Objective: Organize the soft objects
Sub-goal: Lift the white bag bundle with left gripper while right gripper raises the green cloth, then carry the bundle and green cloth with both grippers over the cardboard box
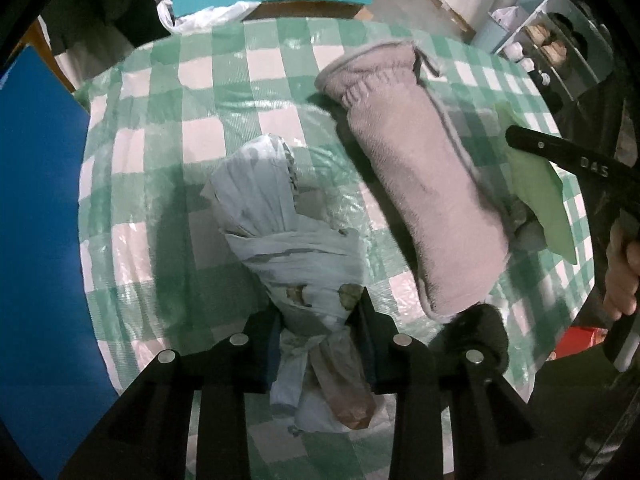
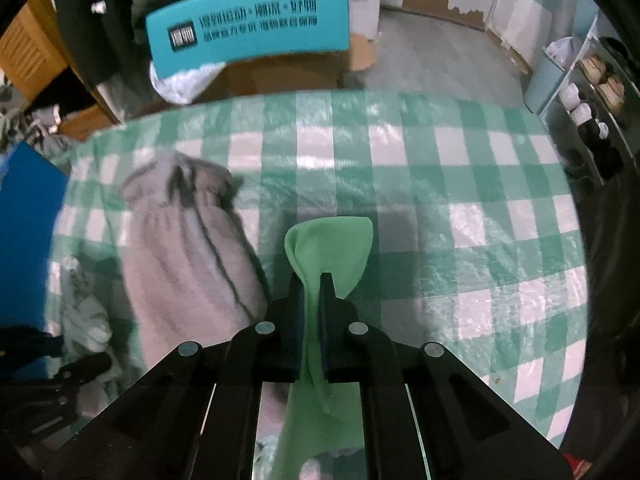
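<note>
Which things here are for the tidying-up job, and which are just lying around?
For the job:
- green cloth, pinched in the right gripper
- knotted plastic bag, gripped by the left gripper
- pink fuzzy cover

Just lying about:
- teal box
- blue board
- shoe shelf

- Left gripper (image 1: 320,336): points steeply downward, black fingers (image 1: 266,344) on either side of a knotted plastic bundle (image 1: 280,232), pads pressing its knotted lower part.
- Right gripper (image 2: 314,320): points steeply downward, jaws closed tight on a green cloth (image 2: 332,248).
- Right hand (image 1: 622,268): seen in the left wrist view, wrapped round the handle of its gripper at the frame's right edge.
</note>
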The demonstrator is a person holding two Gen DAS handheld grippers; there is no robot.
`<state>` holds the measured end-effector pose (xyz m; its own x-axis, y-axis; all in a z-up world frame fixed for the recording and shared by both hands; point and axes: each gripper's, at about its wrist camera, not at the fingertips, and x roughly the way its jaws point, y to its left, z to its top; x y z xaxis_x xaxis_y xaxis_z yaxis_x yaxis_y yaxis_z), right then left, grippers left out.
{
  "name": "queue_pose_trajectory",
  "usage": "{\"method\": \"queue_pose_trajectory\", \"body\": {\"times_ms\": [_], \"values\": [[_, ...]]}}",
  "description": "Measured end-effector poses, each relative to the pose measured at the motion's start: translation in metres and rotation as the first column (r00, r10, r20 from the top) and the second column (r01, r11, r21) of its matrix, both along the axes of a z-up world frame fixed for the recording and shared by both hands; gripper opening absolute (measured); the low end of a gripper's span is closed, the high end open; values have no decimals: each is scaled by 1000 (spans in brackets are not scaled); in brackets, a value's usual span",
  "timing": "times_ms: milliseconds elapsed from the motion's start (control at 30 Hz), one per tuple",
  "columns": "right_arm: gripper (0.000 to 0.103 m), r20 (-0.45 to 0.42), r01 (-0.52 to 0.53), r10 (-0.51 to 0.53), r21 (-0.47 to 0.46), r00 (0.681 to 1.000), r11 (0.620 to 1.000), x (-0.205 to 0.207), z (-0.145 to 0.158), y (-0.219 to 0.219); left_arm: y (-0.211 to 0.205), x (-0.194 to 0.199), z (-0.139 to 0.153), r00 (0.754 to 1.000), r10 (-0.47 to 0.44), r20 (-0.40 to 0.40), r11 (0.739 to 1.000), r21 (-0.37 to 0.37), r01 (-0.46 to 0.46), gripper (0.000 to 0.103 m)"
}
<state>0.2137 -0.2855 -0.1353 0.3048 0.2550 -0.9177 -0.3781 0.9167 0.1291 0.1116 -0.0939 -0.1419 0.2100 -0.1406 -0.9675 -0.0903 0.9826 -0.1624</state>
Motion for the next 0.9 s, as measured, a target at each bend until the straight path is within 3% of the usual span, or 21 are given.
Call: {"method": "queue_pose_trajectory", "body": {"times_ms": [900], "values": [[5,160,-75,47,173,986,982,-56,102,6,33,-31,84,980,59,189,998,-11,-58,32]]}}
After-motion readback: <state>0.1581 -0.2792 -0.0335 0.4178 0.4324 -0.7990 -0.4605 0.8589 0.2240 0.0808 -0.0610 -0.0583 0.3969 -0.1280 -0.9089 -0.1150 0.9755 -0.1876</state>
